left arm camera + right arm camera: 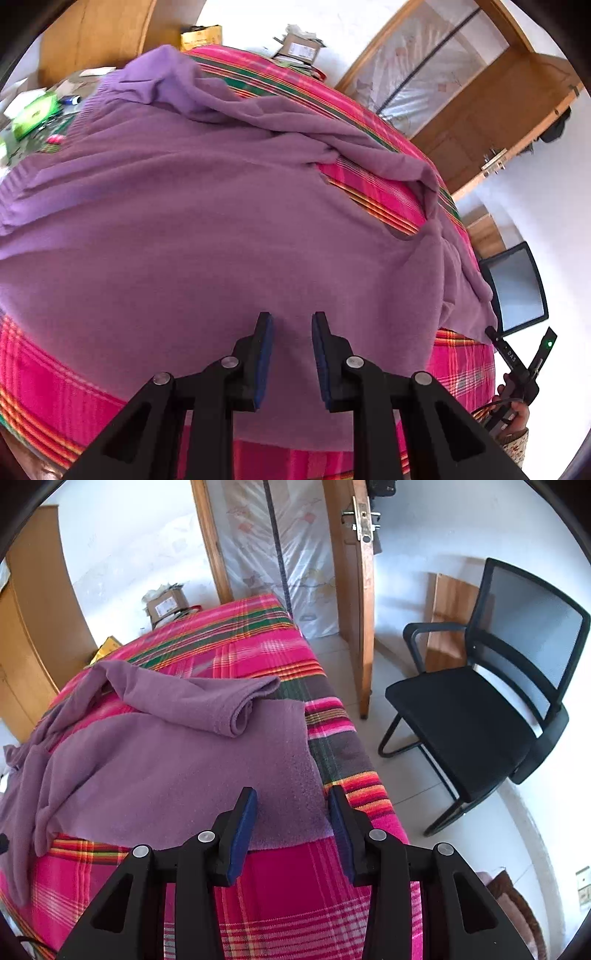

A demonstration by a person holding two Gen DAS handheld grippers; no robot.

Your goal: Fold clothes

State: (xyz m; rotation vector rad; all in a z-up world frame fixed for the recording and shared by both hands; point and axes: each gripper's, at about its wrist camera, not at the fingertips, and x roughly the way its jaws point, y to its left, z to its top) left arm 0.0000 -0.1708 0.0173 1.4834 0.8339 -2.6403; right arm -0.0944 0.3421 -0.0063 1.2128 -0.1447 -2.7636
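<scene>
A purple sweater (pixel 184 221) lies spread over a pink plaid bed cover (pixel 55 387). My left gripper (pixel 291 325) hovers over the sweater's body near its lower hem, jaws apart with nothing clamped between the blue pads. In the right wrist view the sweater (pixel 166 768) has one sleeve (pixel 207 698) folded back across it. My right gripper (pixel 291 801) stands wide open above the sweater's near right corner by the bed's edge, holding nothing. That right gripper (pixel 521 334) also shows at the far right of the left wrist view, held in a hand (pixel 513 410).
A black mesh chair (pixel 461 723) stands on the floor right of the bed (pixel 295 886), beside a wooden door (pixel 354 590). A wardrobe (pixel 33 627) and cardboard boxes (pixel 166 603) lie beyond the bed. Green packets and clutter (pixel 33 114) sit past the sweater's far left.
</scene>
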